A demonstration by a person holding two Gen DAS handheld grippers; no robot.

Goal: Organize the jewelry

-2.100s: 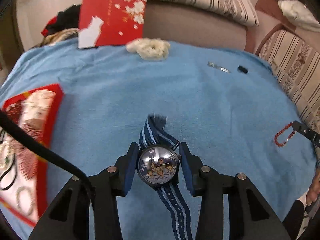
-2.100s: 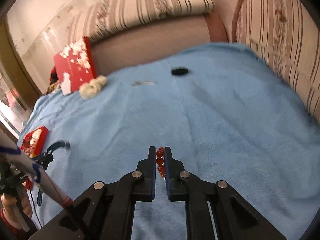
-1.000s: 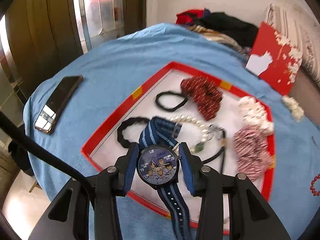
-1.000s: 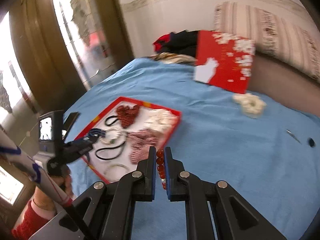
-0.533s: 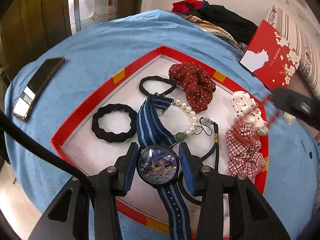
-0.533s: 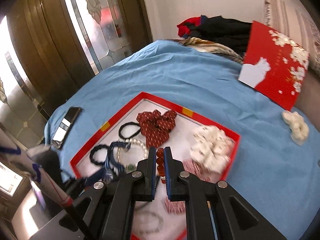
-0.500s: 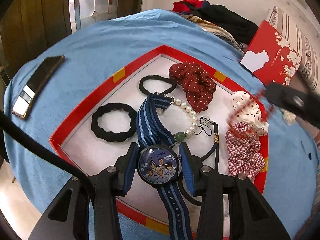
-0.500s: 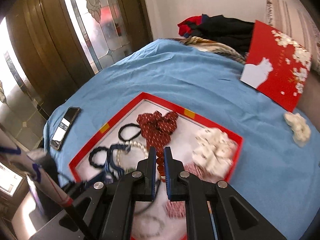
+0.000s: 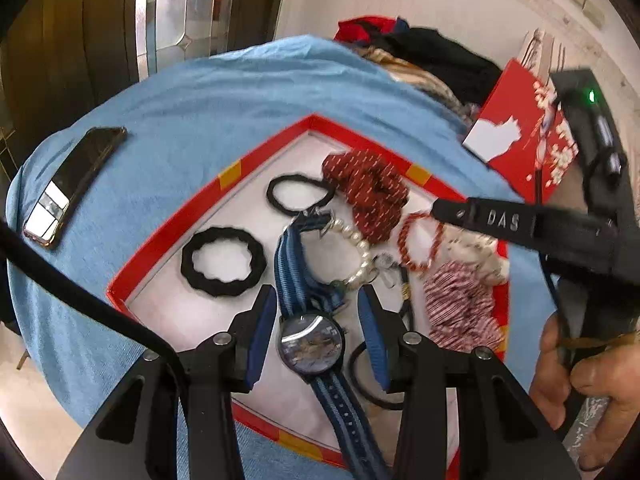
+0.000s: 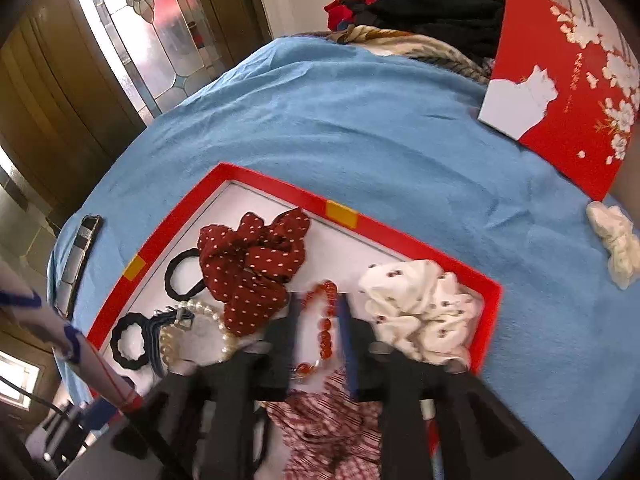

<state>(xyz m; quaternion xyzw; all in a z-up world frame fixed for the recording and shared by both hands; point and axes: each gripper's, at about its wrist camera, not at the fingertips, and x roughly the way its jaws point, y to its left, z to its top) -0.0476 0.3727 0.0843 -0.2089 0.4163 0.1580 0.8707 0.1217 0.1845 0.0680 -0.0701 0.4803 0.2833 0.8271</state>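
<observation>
Left wrist view shows the left gripper tilted steeply down over the red tray. Its jaws are opening. The watch lies between the two blue pads with a small gap on each side, so the pads no longer press on it. The watch face is low between the fingers, one end of the striped strap runs forward past the fingertips onto the white floor of the tray, and the other end comes back under the gripper. Ahead of the left fingertip lies a black hair tie, and ahead of the right fingertip a pearl bracelet.

From the right side the right gripper reaches in, also pointing steeply down, and the person's hand holds its handle at the right edge. Its jaws are opening too. In the right wrist view the red bead bracelet lies in the tray between the spread fingers and is not squeezed. Just left of these fingers is the dotted red scrunchie, just right the white scrunchie, and below them the checked scrunchie
</observation>
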